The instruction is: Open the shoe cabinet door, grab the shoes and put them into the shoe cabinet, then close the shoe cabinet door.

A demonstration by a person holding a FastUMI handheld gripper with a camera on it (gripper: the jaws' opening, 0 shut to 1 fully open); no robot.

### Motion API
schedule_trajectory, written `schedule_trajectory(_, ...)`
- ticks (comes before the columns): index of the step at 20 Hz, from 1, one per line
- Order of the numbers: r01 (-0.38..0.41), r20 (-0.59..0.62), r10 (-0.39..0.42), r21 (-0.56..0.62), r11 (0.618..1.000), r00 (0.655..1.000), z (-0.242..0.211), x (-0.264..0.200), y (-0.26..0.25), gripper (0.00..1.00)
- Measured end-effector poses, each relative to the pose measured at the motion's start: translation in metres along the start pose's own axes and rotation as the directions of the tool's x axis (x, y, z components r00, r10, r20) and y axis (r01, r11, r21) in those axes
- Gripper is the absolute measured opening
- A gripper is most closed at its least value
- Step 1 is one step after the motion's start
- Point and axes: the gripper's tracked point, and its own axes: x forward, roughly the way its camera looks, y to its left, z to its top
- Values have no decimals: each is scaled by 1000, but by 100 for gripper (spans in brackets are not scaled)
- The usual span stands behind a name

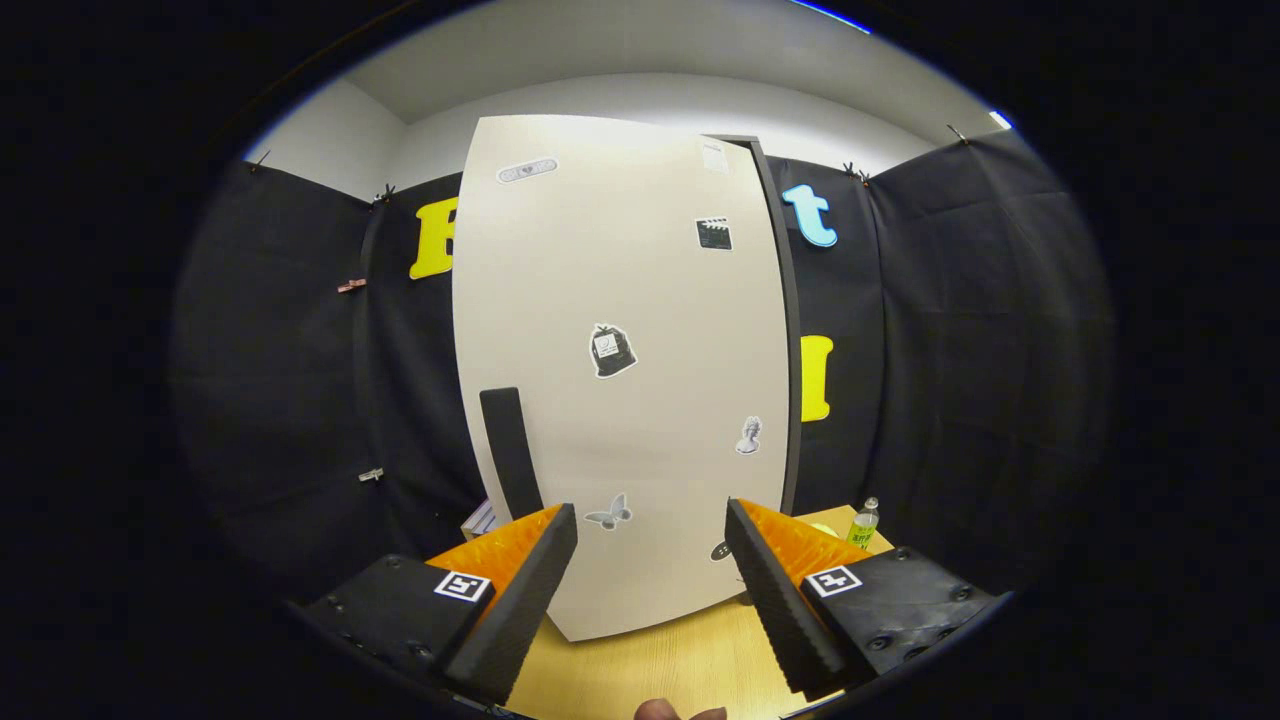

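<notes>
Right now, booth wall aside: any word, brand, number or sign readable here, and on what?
None can be read.
Stickers on the shoe cabinet door: pictures, or print too small to read.
Bottle label: too blurred.
Square markers on the tool: patterns, no text. Tool is open, fingers on nothing, the door just ahead of them.
</notes>
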Motion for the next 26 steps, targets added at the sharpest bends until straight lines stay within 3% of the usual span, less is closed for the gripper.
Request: schedule_trajectory(26,33,17,-32,-47,998,999,6,-17,-14,98)
